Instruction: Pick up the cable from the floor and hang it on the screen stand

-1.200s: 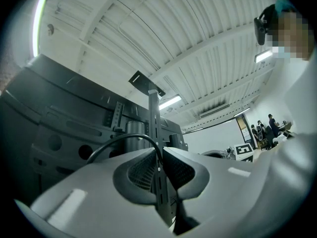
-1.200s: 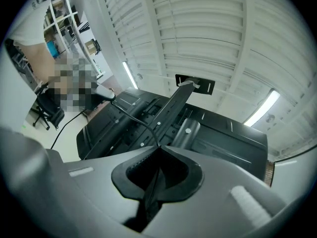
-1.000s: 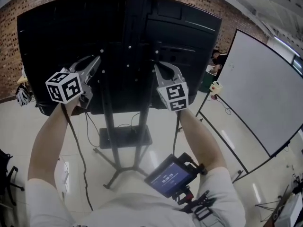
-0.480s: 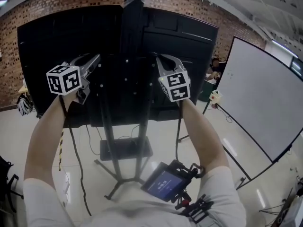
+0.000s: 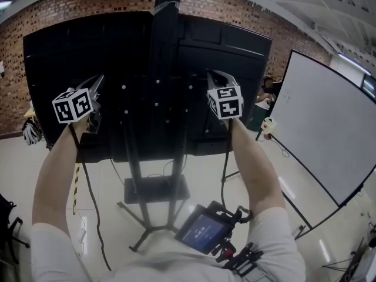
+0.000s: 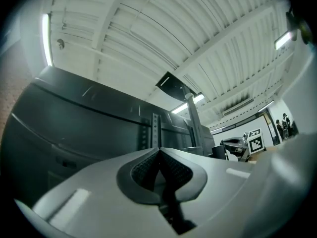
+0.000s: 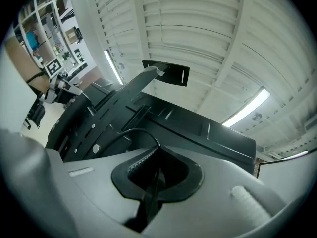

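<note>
The black screen stand (image 5: pixel 167 46) carries a big dark screen seen from behind. My left gripper (image 5: pixel 97 80) is raised at the screen's left part, my right gripper (image 5: pixel 212 73) at the column's right. The black cable (image 5: pixel 89 187) drops from under the left gripper to the floor; another strand (image 5: pixel 224 169) hangs below the right one. In the right gripper view the gripper (image 7: pixel 157 150) is shut on the cable (image 7: pixel 133 130), which loops out of its tips. The left gripper (image 6: pixel 159 150) has just been closing; its pads meet, with a dark strand low between them.
A white board (image 5: pixel 317 116) on a frame stands at the right. The stand's legs and base plate (image 5: pixel 155 187) spread over the pale floor below my arms. A small screen device (image 5: pixel 205 228) sits at my waist. Striped tape (image 5: pixel 75 187) lies at left.
Both grippers have risen along the back of the screen and moved apart, the left one going leftward. The cable strands rose with them.
</note>
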The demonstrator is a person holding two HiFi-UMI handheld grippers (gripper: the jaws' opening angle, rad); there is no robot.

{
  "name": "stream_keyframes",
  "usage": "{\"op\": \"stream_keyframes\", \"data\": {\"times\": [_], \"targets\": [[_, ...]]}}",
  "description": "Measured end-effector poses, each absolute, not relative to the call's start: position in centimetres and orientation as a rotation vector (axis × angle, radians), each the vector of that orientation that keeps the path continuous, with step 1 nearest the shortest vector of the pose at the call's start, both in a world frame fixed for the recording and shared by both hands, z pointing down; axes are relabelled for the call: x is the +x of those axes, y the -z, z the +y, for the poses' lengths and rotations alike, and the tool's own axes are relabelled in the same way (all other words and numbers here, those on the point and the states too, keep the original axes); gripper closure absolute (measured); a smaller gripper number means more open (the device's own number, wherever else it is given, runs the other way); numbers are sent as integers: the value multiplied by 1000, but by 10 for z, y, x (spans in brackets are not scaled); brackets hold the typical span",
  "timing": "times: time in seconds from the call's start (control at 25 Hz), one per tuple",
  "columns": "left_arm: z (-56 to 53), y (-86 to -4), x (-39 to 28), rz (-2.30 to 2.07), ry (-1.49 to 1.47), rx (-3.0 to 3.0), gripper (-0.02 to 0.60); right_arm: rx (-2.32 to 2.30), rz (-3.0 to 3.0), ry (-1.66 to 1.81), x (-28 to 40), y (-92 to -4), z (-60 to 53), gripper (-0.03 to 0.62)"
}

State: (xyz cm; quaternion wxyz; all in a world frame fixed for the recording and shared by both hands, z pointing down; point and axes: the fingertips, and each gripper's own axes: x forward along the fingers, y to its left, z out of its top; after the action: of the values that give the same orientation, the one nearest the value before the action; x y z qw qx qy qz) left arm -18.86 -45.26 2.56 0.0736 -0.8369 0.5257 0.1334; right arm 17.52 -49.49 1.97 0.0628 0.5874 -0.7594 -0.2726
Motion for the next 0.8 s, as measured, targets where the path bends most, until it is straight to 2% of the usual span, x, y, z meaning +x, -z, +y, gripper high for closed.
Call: {"op": "stream_keyframes", "data": {"times": [0.44, 0.8], "targets": [[-434, -14, -164, 1460, -453, -2507, 580, 1670, -2231, 939, 144, 2, -495, 572], [-407, -10, -134, 1317, -451, -2538, 580, 1631, -2089, 870, 137, -11, -518, 572]]}}
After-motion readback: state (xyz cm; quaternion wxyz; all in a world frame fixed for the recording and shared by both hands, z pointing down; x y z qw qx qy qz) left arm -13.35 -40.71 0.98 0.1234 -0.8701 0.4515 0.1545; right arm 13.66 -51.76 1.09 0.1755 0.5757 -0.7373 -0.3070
